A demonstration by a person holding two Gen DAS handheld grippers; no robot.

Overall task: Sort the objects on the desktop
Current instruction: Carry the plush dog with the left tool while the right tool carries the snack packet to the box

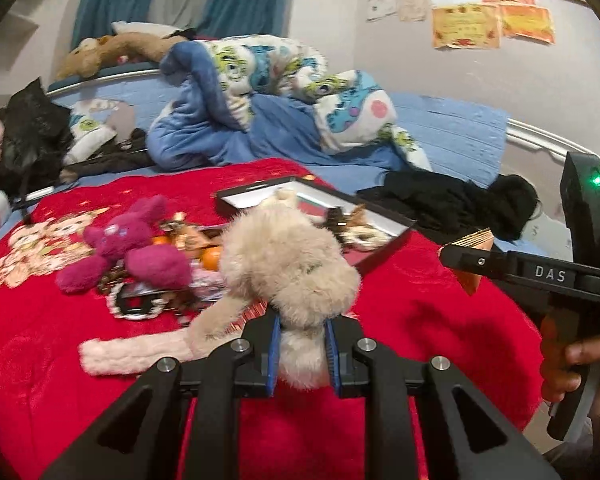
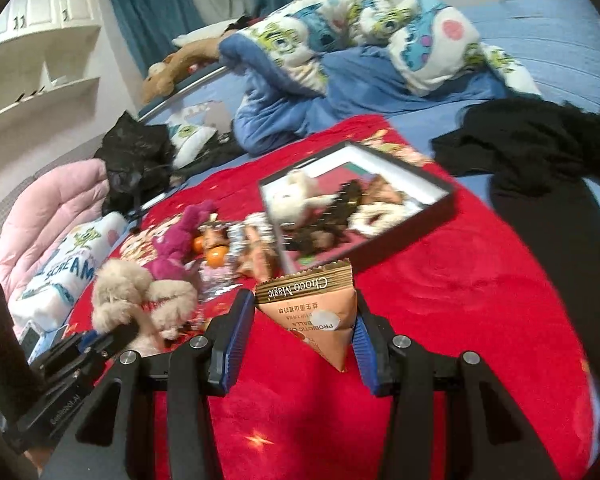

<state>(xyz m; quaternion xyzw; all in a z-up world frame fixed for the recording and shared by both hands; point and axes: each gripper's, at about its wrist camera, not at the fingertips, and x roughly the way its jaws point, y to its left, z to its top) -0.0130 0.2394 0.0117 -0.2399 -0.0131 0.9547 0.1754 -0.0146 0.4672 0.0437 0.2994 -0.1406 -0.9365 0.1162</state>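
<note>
My left gripper [image 1: 302, 354] is shut on a beige plush toy [image 1: 284, 264] and holds it above the red blanket [image 1: 420, 320]. The toy also shows in the right wrist view [image 2: 140, 300]. My right gripper [image 2: 296, 344] is shut on an orange triangular "Choco Magic" snack packet [image 2: 320, 312], which also shows in the left wrist view [image 1: 470, 258]. A black-rimmed box [image 2: 420, 196] holding a white plush and other items lies ahead; it also shows in the left wrist view [image 1: 392, 216]. A magenta plush [image 1: 132, 248], tangerines [image 1: 212, 260] and wrapped snacks lie left of the box.
A crumpled cartoon-print duvet [image 1: 280, 80] and black clothes [image 1: 452, 200] lie behind the blanket. A black bag [image 1: 32, 132] and a pink quilt [image 2: 52, 208] lie at the left. White shelves [image 2: 40, 60] stand at the far left.
</note>
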